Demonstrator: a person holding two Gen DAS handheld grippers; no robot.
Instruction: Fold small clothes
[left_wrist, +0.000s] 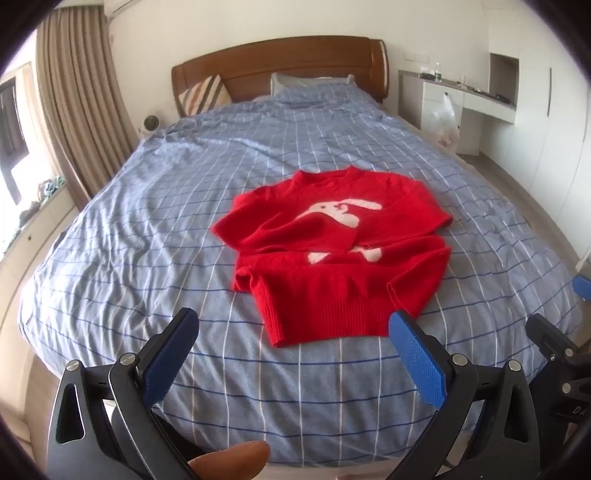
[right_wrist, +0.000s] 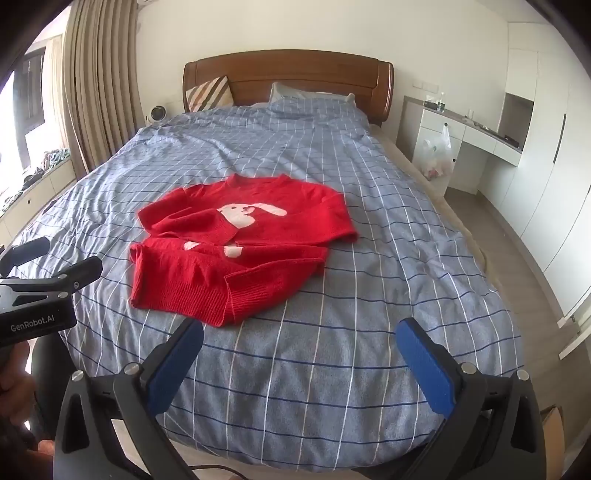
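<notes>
1. left gripper (left_wrist: 293, 328): seen at the bottom of the left wrist view, its two black jaws with blue pads stood spread wide with nothing between them, above the near edge of the bed.
2. right gripper (right_wrist: 299, 338): at the bottom of the right wrist view, its jaws were likewise spread wide and pinched nothing; only bedcover showed in the gap.
3. fingertip (left_wrist: 232, 459): part of the person's hand showed at the bottom centre of the left wrist view, under the gripper body.
4. bedcover (left_wrist: 129, 206): a blue cover with a grid of white and dark lines lay over the whole bed, wrinkled on the left of the frame.
5. red sweater (left_wrist: 332, 258): the garment lay on the bedcover at mid-frame in the left wrist view and left of centre in the right wrist view, just beyond both grippers and touched by neither. it bore a white rabbit figure; both sleeves were folded across the front and its ribbed hem pointed toward the cameras.
6. pillow (right_wrist: 310, 94): it lay at the far end of the bed, against the headboard.
7. striped cushion (right_wrist: 208, 94): it leaned on the headboard, left of the pillow.
8. wooden headboard (right_wrist: 288, 72): upper centre of the frame.
9. curtain (right_wrist: 99, 74): upper left.
10. white desk (right_wrist: 476, 136): upper right, with a plastic bag (right_wrist: 437, 155) hung on its front.
</notes>
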